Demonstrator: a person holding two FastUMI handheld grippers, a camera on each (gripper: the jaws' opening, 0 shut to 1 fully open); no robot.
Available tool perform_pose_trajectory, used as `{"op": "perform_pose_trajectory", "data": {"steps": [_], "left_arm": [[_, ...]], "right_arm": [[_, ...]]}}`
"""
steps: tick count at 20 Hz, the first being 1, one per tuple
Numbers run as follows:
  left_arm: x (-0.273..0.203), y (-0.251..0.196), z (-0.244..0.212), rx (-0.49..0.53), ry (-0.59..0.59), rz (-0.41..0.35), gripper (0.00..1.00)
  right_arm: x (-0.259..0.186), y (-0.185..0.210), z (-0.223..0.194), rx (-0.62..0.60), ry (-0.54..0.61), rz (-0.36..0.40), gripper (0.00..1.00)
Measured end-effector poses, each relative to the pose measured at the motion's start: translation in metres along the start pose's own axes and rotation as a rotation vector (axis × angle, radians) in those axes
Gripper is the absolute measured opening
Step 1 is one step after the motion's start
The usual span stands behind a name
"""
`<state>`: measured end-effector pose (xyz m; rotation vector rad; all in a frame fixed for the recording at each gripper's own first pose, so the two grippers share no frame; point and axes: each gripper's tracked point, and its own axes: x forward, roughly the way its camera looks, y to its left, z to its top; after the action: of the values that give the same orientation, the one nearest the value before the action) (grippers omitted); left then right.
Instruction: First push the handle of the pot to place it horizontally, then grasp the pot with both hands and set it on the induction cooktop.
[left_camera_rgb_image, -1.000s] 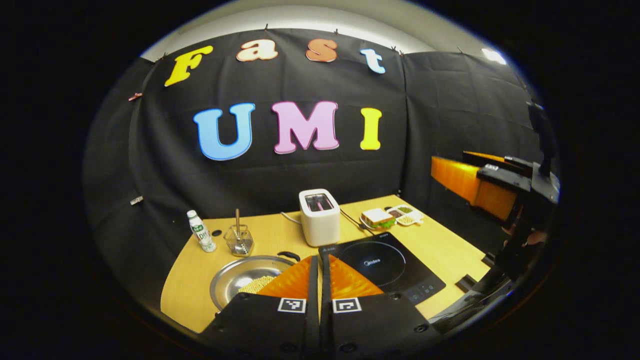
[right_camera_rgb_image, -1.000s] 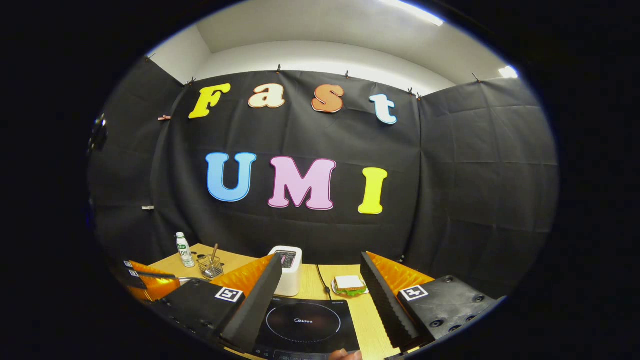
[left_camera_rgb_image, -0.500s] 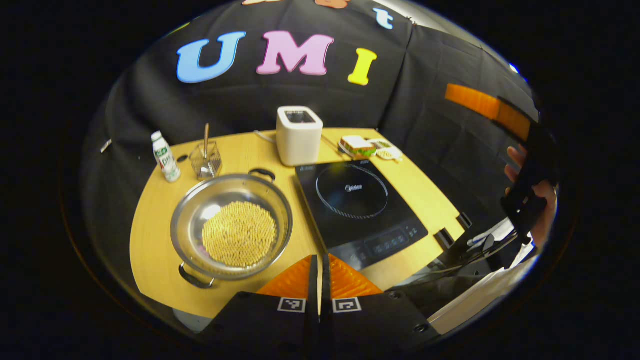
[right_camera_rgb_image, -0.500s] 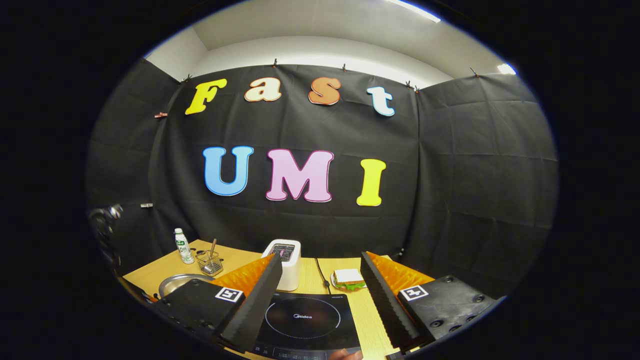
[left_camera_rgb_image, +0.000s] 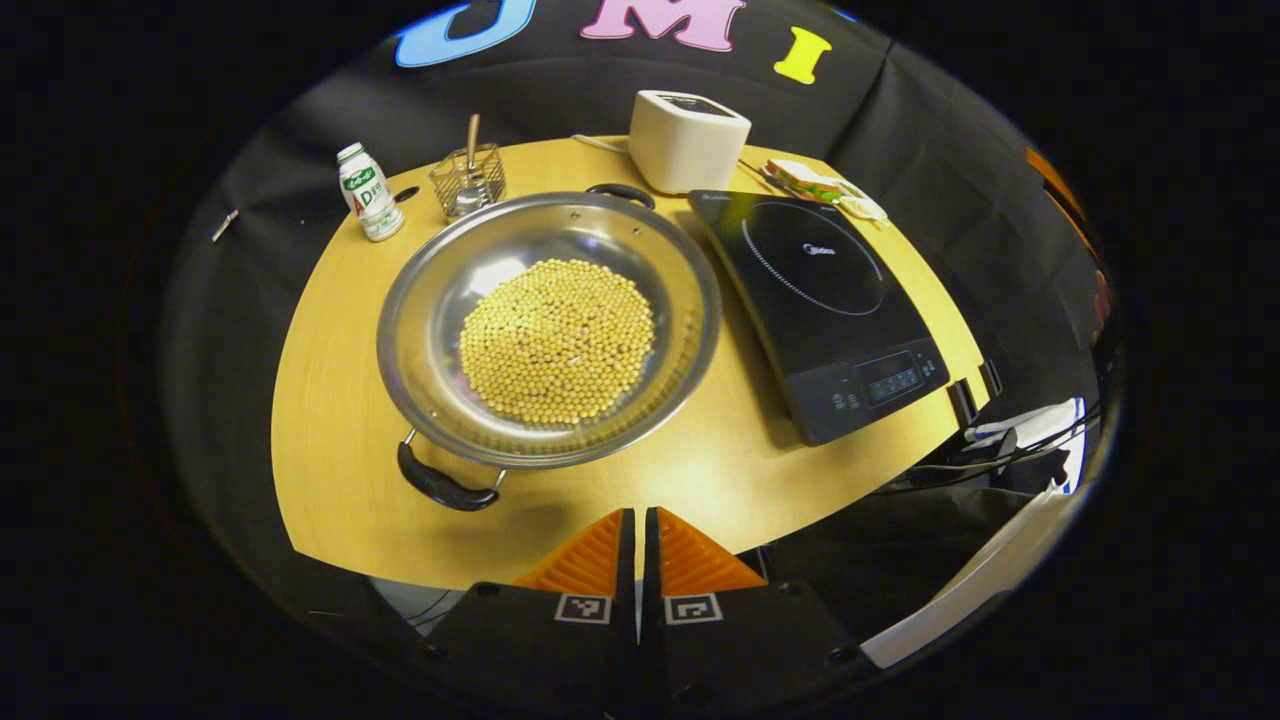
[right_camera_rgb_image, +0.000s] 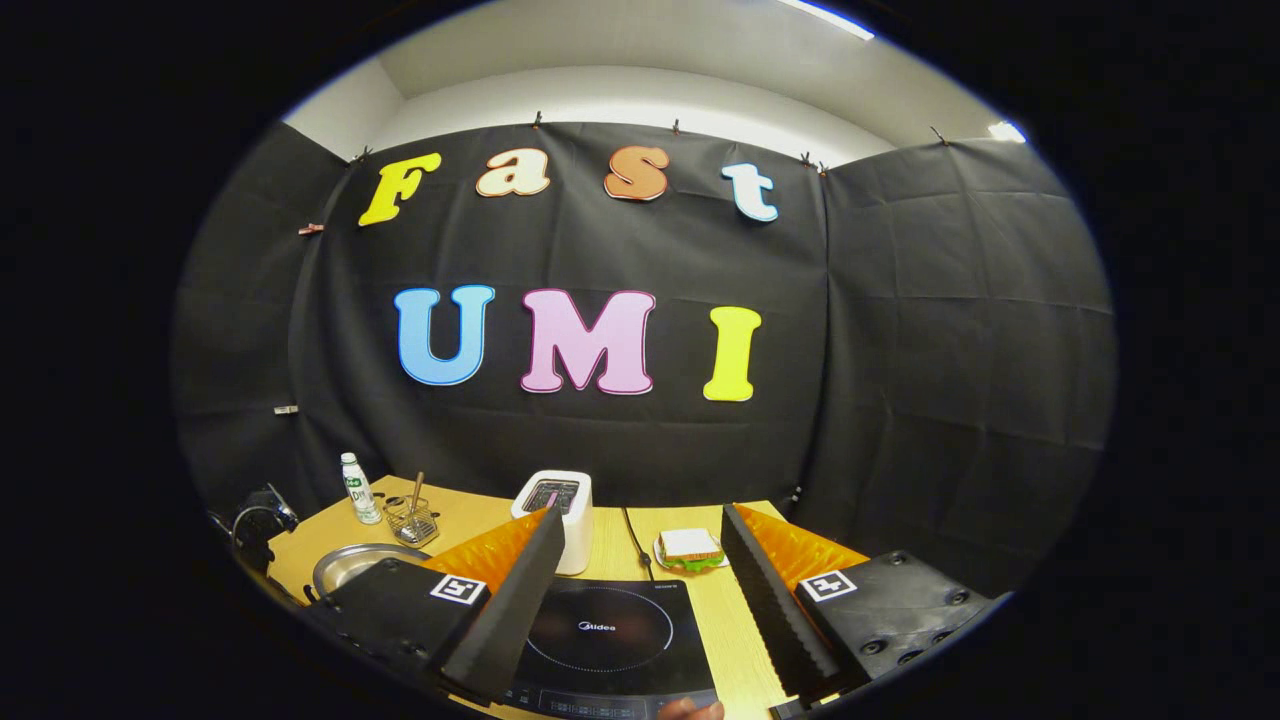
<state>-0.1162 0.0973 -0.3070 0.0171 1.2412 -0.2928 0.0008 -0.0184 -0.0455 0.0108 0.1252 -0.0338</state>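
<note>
A wide steel pot (left_camera_rgb_image: 440, 300) holding yellow beans sits on the wooden table (left_camera_rgb_image: 330, 400), left of the black induction cooktop (left_camera_rgb_image: 820, 300). One black handle (left_camera_rgb_image: 445, 487) points near-left and the other handle (left_camera_rgb_image: 620, 192) points toward the far side. My left gripper (left_camera_rgb_image: 638, 515) is shut and empty, hovering over the table's near edge, just short of the pot. My right gripper (right_camera_rgb_image: 640, 590) is open with nothing between its fingers, and the cooktop (right_camera_rgb_image: 600, 630) lies below the gap. The pot's rim (right_camera_rgb_image: 355, 565) peeks out past the right gripper's left finger.
A white toaster (left_camera_rgb_image: 688, 140) stands behind the cooktop, with a sandwich plate (left_camera_rgb_image: 805, 180) to its right. A small bottle (left_camera_rgb_image: 367, 192) and a wire basket with a spoon (left_camera_rgb_image: 467, 180) stand behind the pot. Cables hang off the table's right side (left_camera_rgb_image: 1010, 450).
The left gripper view has tipped down and closed in on the pot, which now looks much larger. The right gripper has barely shifted. Left stays shut, right stays open.
</note>
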Motion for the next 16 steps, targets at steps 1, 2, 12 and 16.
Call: {"op": "perform_pose_trajectory", "data": {"steps": [1, 2, 12, 16], "left_arm": [[0.002, 0.006, 0.001, -0.009, 0.010, -0.001, 0.05], [0.007, 0.014, 0.000, -0.018, 0.023, 0.000, 0.05], [0.032, 0.068, -0.002, 0.024, 0.120, 0.095, 0.05], [0.034, 0.094, -0.002, 0.024, 0.127, 0.175, 0.05]], "right_arm": [[0.000, 0.001, -0.002, -0.002, 0.002, 0.000, 0.98], [0.000, 0.000, -0.002, -0.003, 0.005, 0.000, 0.98], [-0.002, -0.006, -0.004, -0.021, 0.007, -0.010, 0.98], [-0.002, -0.009, -0.006, -0.030, 0.012, -0.019, 0.98]]}}
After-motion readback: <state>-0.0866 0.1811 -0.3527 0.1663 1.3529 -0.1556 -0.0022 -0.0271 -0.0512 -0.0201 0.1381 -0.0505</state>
